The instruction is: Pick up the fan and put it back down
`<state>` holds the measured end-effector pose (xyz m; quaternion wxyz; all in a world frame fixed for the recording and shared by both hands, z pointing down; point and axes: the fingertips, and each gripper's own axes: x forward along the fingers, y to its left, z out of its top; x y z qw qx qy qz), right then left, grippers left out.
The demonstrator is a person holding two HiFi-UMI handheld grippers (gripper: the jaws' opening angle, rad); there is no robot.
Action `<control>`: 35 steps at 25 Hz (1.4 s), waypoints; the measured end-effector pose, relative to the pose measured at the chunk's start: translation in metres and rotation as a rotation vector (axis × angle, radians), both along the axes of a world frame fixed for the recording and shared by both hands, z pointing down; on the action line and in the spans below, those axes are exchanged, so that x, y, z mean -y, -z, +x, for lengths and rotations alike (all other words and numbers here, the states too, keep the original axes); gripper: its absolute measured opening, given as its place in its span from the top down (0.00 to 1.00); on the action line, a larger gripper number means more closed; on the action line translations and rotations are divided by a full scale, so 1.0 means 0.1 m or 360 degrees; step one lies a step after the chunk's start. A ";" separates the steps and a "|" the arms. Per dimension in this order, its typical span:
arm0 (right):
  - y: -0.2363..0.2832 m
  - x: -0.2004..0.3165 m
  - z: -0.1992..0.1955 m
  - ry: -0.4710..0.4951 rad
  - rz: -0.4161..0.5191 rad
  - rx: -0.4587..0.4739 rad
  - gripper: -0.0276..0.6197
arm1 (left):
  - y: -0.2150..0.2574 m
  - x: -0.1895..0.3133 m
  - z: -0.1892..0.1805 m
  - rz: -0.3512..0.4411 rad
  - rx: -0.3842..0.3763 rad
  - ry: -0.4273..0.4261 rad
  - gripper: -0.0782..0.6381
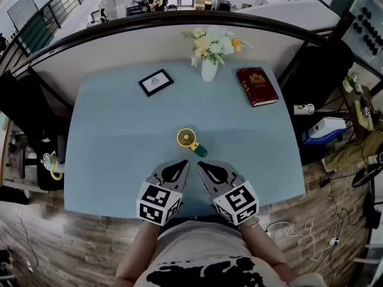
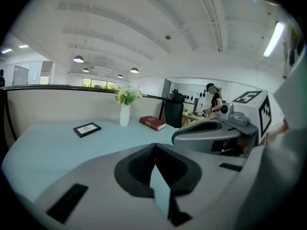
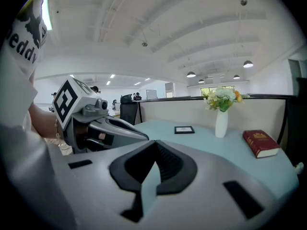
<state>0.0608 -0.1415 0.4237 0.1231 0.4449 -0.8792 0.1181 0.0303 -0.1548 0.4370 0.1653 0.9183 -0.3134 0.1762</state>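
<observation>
**Little fan on the tabletop, both claws closed with nothing in them**

The fan lies on the blue tabletop, roughly mid-width, just beyond the tips of both claws; yellow round head pointing away from the person, dark green handle angled back toward the right claw. The left claw sits right beside it; in each gripper view the jaws meet at the tip with nothing between them, so both are closed and empty. That fits a fan waiting to be lifted just as well as one already set back down; can't call it from here.

Handling guess: small handheld plastic thing, probably very light and stiff; smooth shell could slip or skate on the tabletop when pinched. The handle looks like the safest place to grab; the round head is wider and its grille may flex.

Hard to see: neither gripper view shows the fan at all, since the claw bodies block the near tabletop; blades and any switch are too small to make out from the head view.
</observation>
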 end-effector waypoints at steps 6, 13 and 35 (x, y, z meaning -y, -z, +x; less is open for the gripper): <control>-0.01 0.00 -0.03 0.0037 0.0005 -0.0023 0.95 | -0.04 -0.03 0.04 -0.0022 -0.0006 -0.0021 0.88; -0.03 0.03 -0.01 0.0031 -0.0025 -0.0005 0.95 | -0.05 -0.03 0.05 -0.0029 -0.0013 -0.0016 0.88; 0.27 -0.04 -0.12 0.0262 0.0056 -0.0115 0.95 | -0.14 -0.03 -0.04 -0.0054 -0.0012 0.0018 0.88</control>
